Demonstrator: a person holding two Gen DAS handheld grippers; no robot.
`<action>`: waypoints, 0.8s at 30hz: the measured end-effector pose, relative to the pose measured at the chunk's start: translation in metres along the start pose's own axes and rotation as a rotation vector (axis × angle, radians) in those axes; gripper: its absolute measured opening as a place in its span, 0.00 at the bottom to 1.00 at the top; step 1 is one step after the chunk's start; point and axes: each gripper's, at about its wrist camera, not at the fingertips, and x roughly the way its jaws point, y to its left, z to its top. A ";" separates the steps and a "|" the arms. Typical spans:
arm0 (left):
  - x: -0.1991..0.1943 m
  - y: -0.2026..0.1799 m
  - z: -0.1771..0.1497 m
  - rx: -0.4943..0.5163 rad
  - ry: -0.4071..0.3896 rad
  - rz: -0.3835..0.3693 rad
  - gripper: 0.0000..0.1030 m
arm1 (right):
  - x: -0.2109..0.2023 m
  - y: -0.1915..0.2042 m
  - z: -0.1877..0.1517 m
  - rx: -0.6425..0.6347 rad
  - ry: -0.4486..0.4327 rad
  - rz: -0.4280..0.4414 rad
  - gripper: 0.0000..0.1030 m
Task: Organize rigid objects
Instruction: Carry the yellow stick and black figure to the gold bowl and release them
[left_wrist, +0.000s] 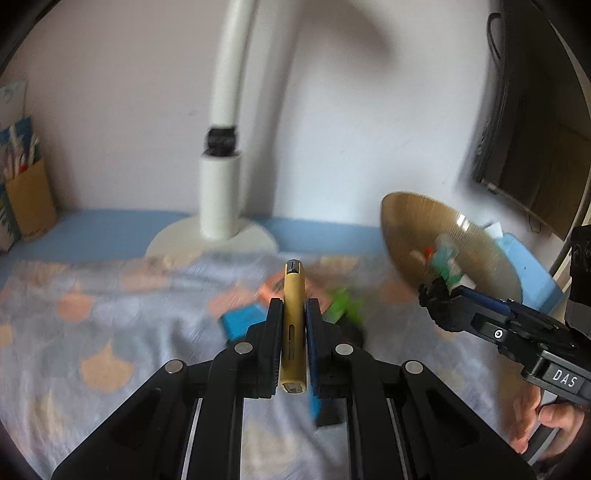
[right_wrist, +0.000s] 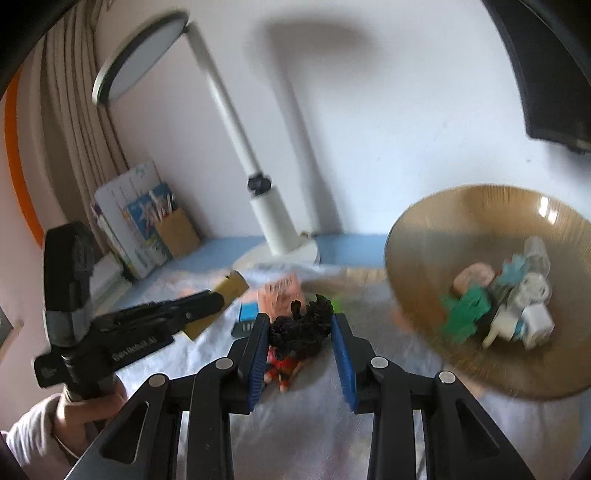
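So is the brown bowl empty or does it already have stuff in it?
Not empty. The brown bowl already holds several small toys, including green and white ones.

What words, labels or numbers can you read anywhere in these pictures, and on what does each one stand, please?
"DAS": white letters on the body of the right gripper, seen from the left wrist view.
Pale lettering along the side of the left gripper: too blurred to read.
Dark marks on the pink card lying on the cloth: too blurred to read.
Print on the books by the wall: too small to read.
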 end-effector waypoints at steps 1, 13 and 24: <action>0.002 -0.007 0.007 0.006 -0.007 -0.010 0.09 | -0.003 -0.004 0.005 0.008 -0.009 0.001 0.32; 0.046 -0.077 0.061 0.042 -0.017 -0.080 0.09 | -0.037 -0.064 0.057 0.037 -0.068 -0.081 0.32; 0.086 -0.129 0.083 0.089 0.016 -0.161 0.10 | -0.053 -0.127 0.064 0.139 -0.069 -0.257 0.32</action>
